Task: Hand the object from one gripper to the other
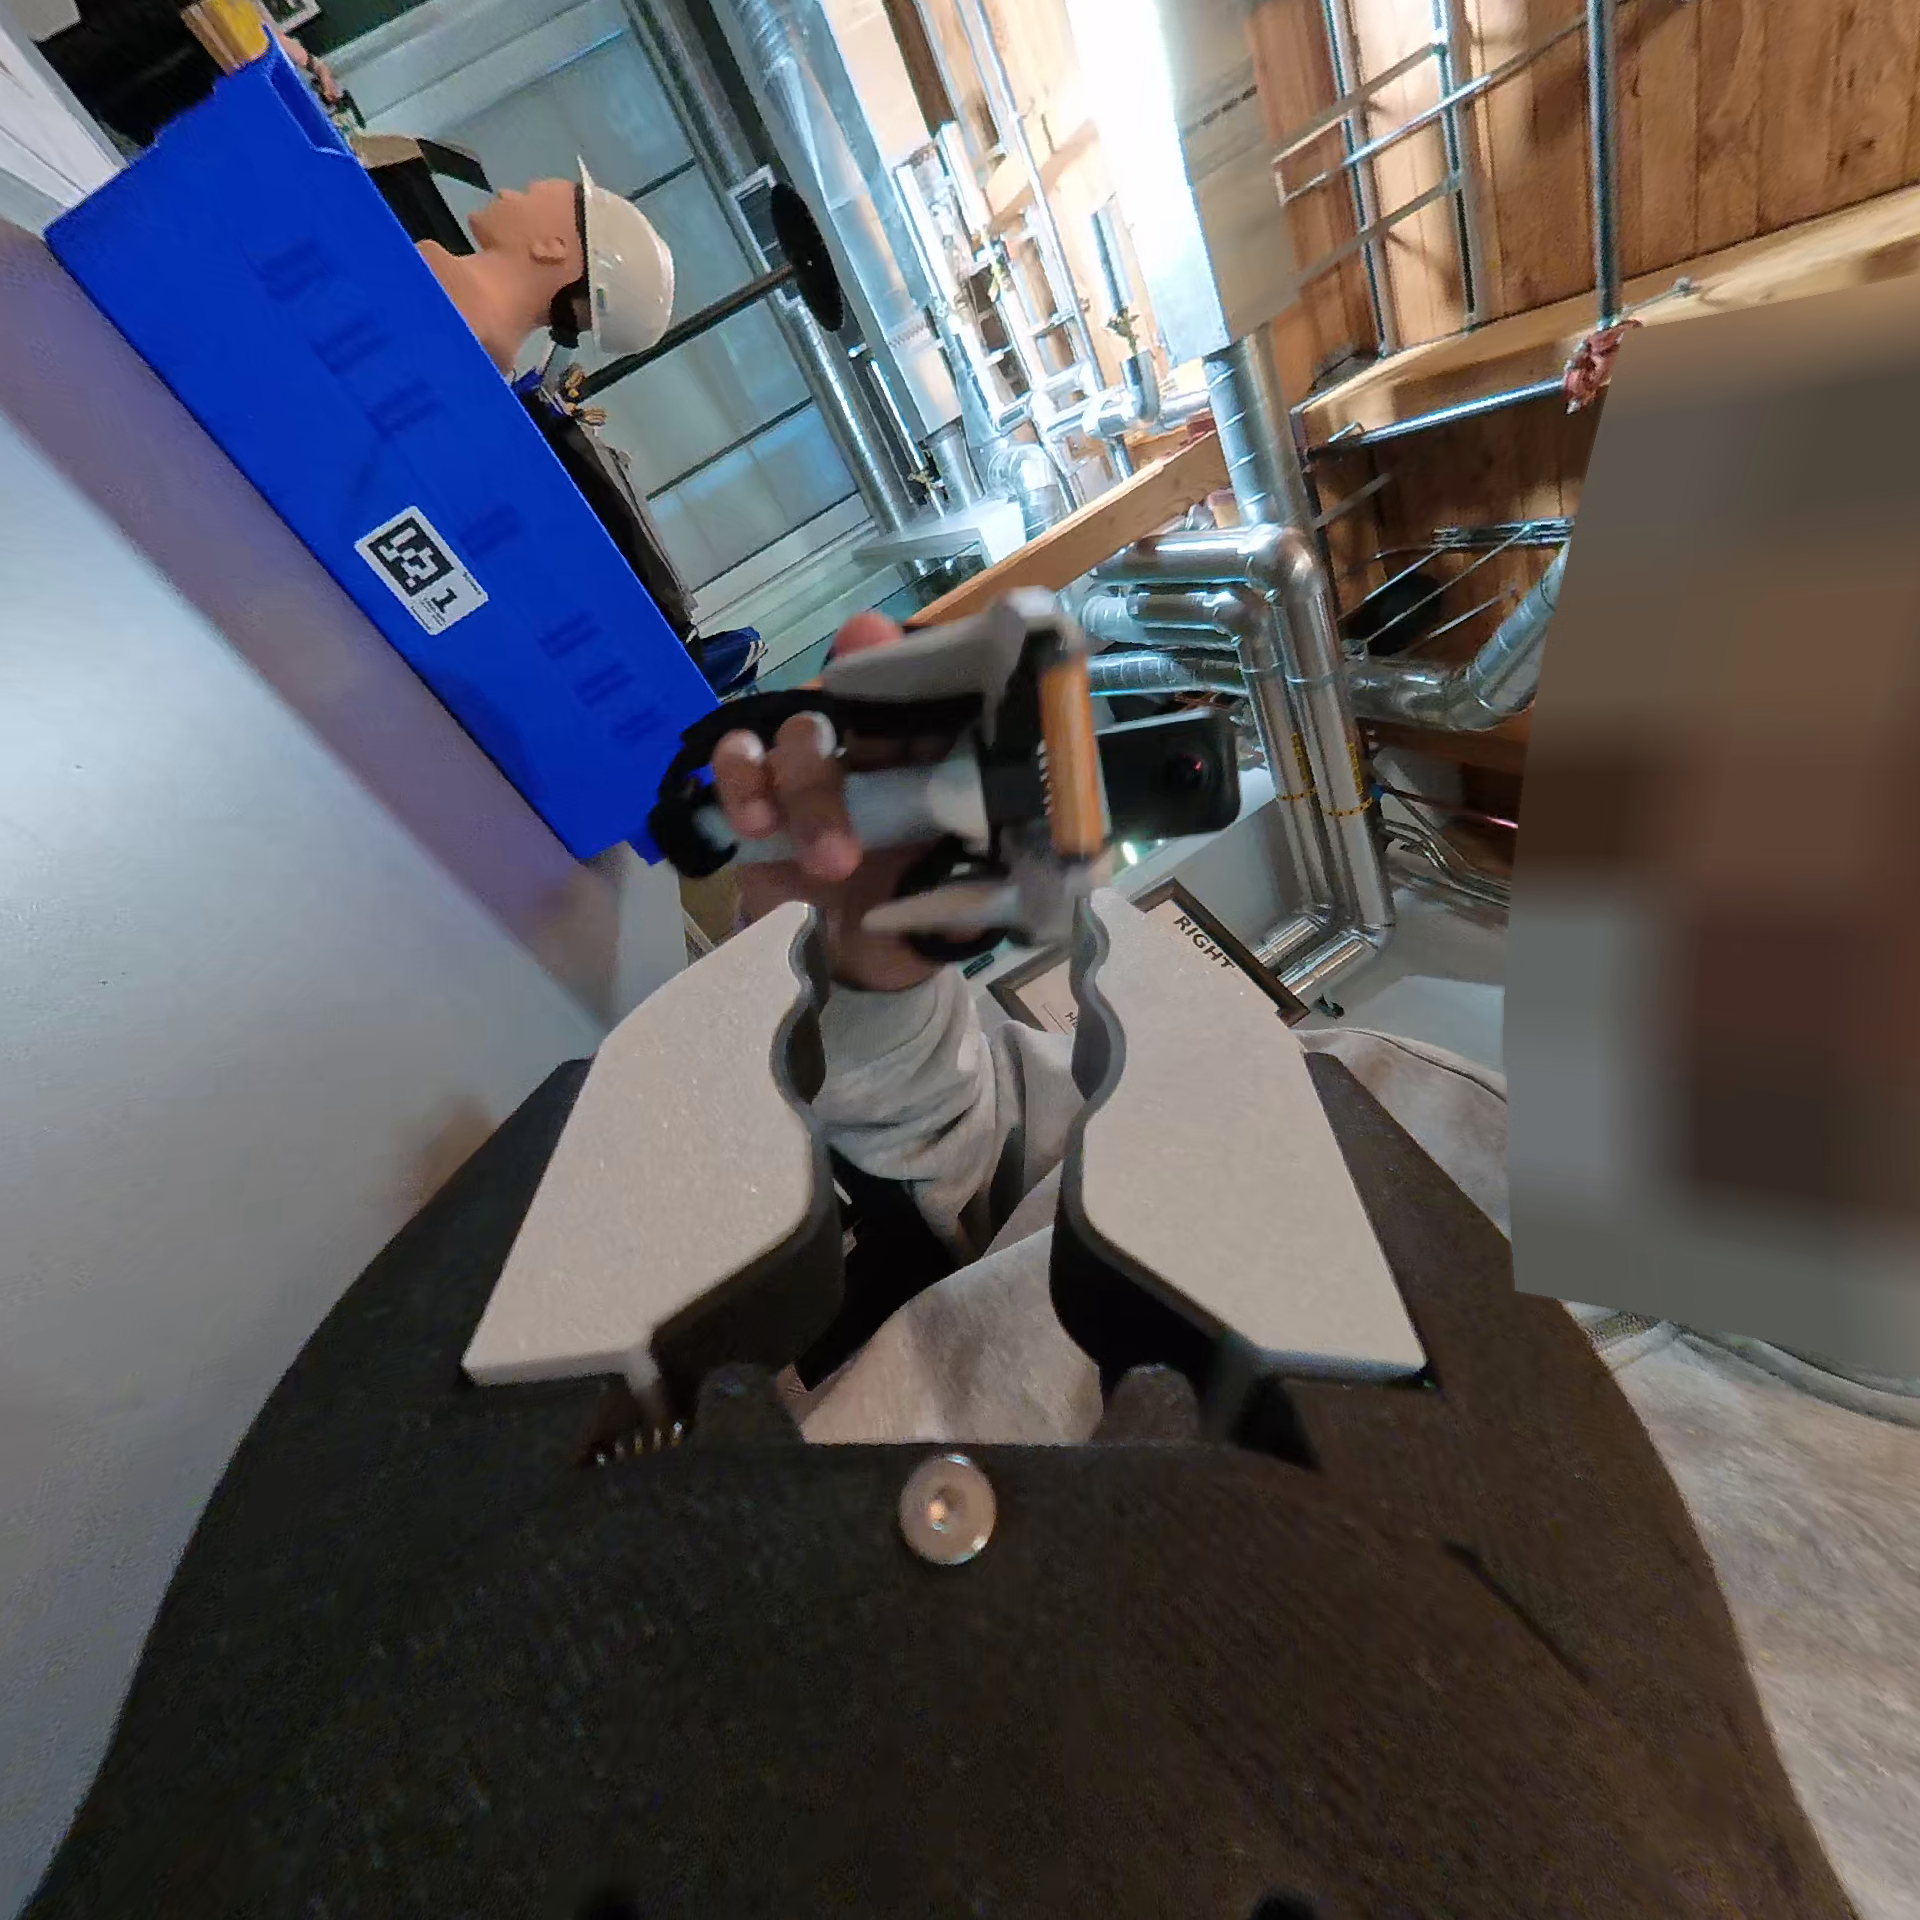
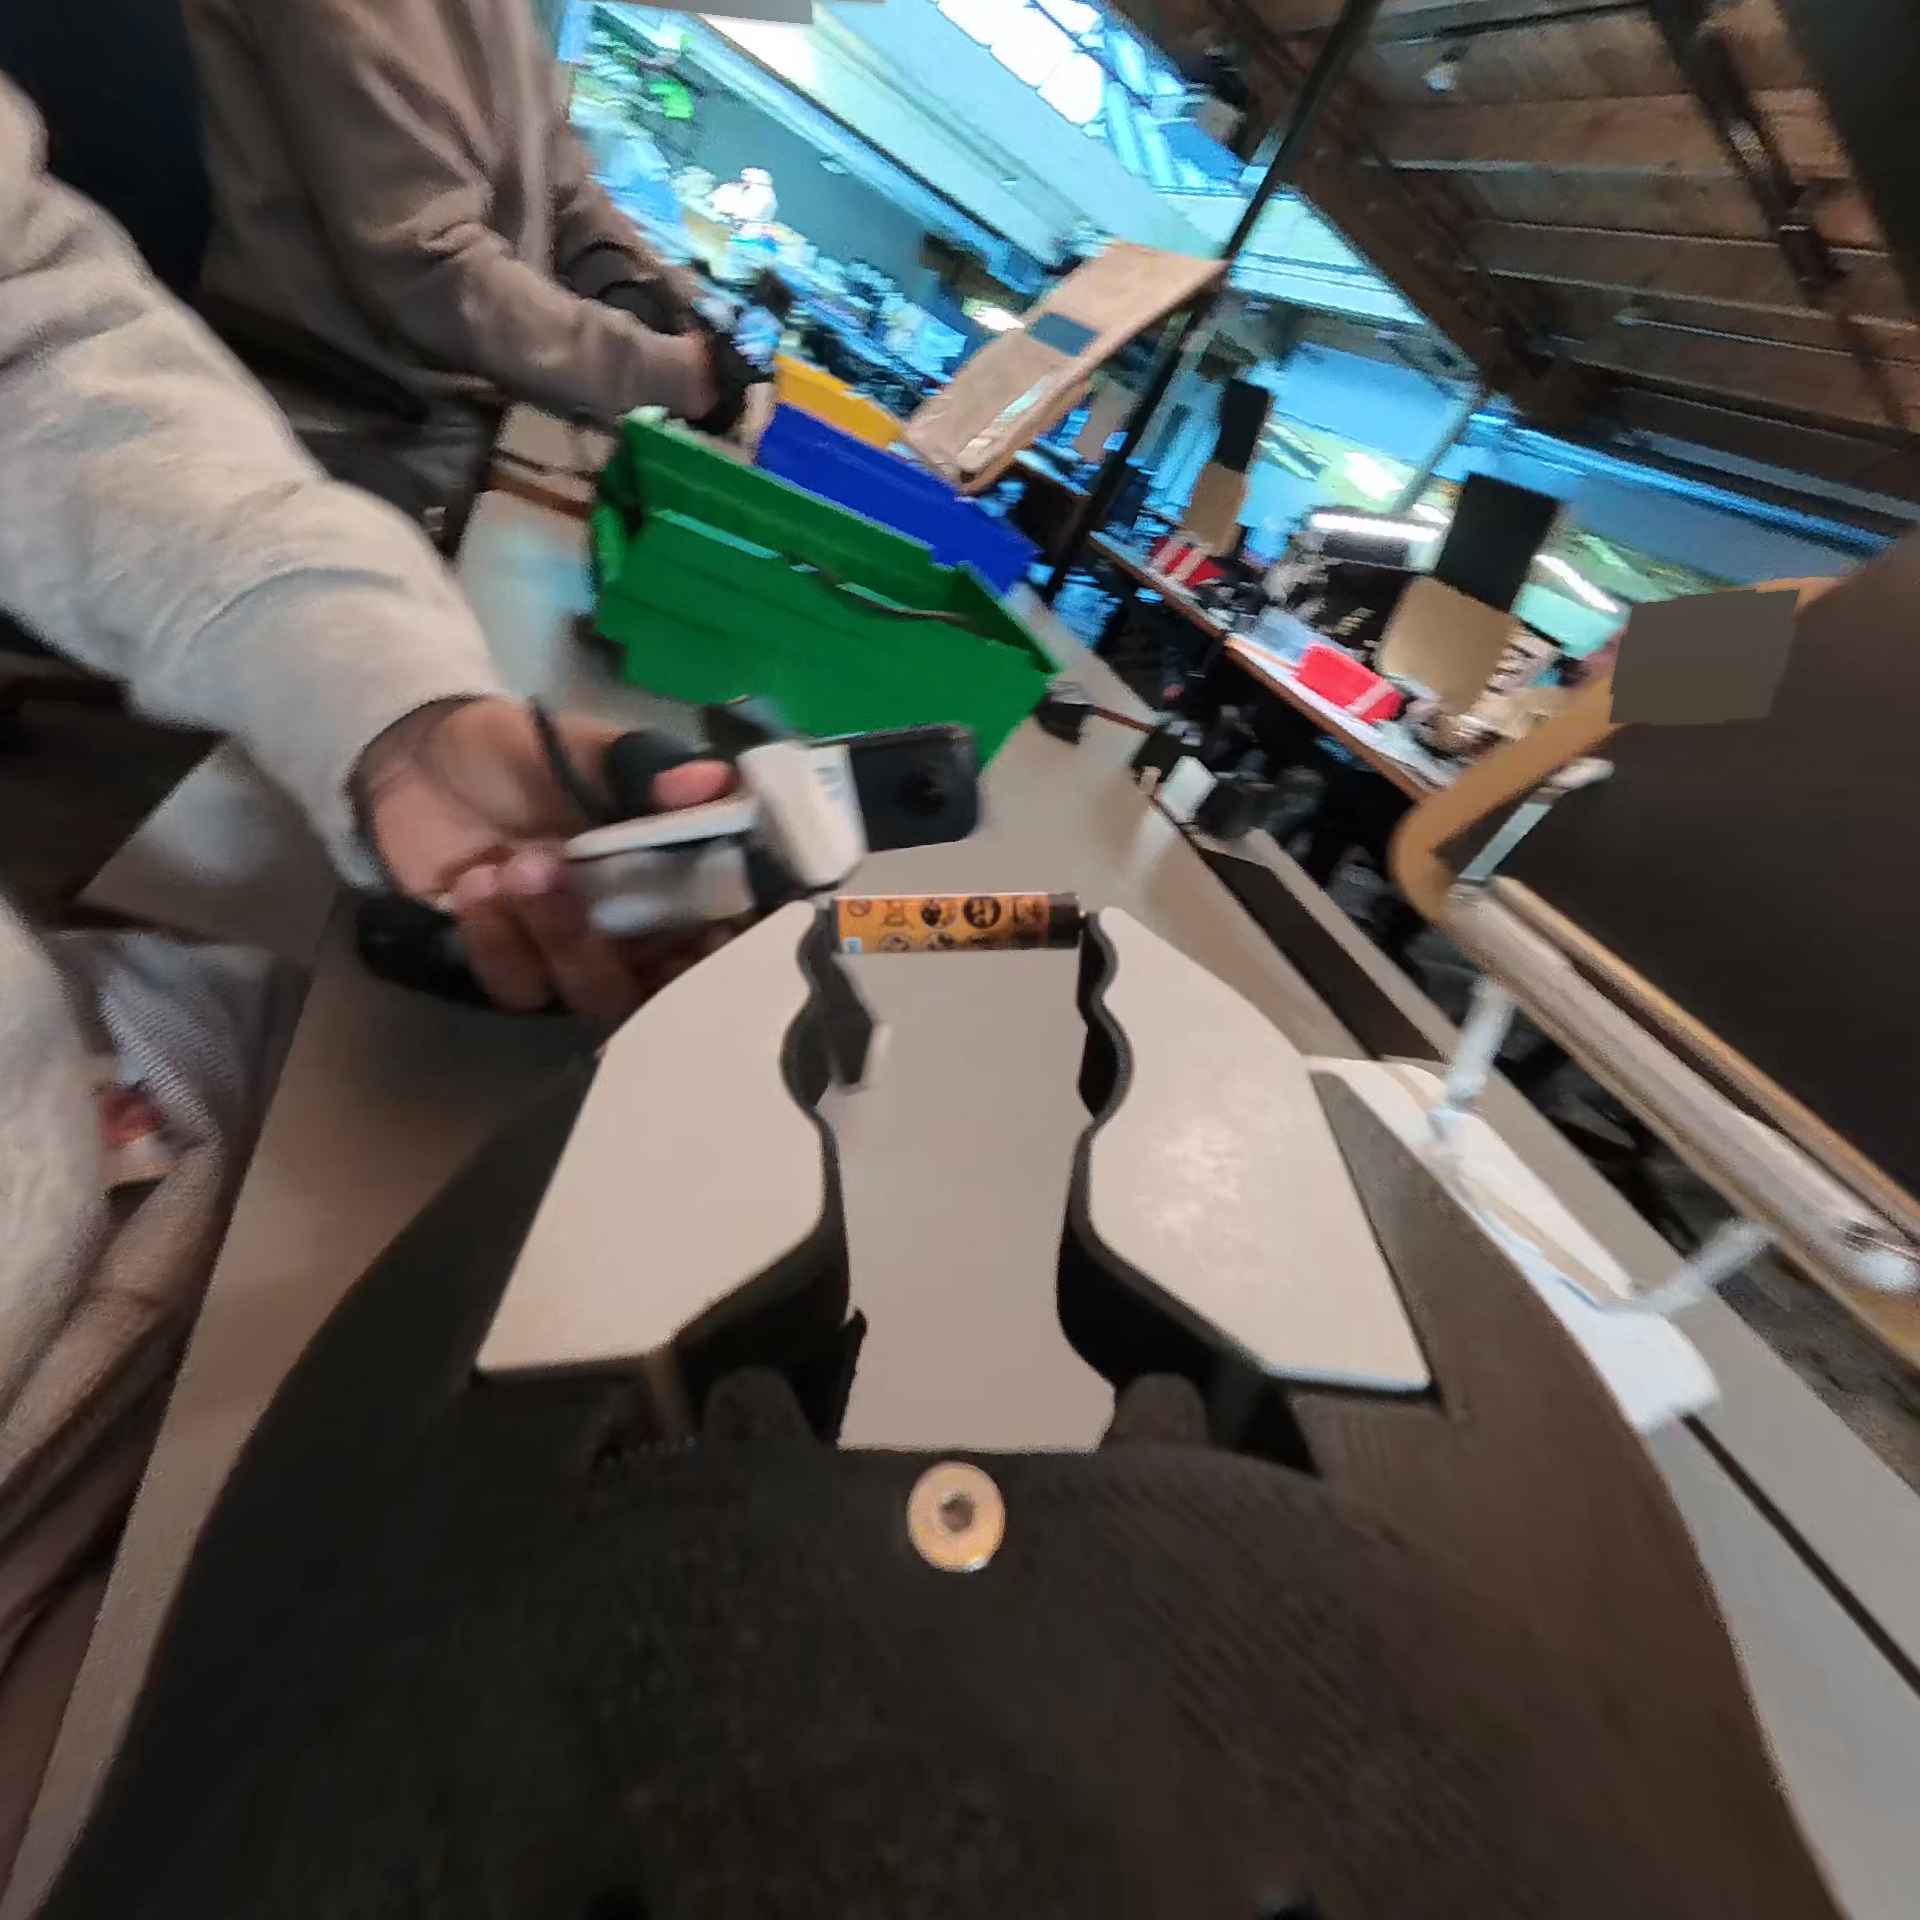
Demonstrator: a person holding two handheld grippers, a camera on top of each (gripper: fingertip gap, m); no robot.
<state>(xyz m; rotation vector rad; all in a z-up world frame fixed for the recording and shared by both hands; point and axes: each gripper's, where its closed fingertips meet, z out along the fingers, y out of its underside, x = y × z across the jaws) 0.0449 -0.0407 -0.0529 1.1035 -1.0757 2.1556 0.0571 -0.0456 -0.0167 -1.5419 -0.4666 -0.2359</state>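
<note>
The left gripper [image 1: 945,925] hangs with its jaws spread and nothing between its grey fingers [image 1: 675,1143]. Just past the tips, the right gripper [image 1: 1049,748] faces back, an orange cylinder [image 1: 1070,764] pinched end to end between its fingertips, a hand [image 1: 800,810] wrapped round its handle. A blue bin [image 1: 343,416] sits on the grey counter [image 1: 208,935], along its far edge.

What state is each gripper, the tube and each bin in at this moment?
Right gripper: shut on tube, ends between fingertips.
Tube: orange, held crosswise, off the table.
Left gripper: open, empty, aimed at right gripper.
Green bin: on the table, contents not visible.
Blue bin: contents not visible.
</note>
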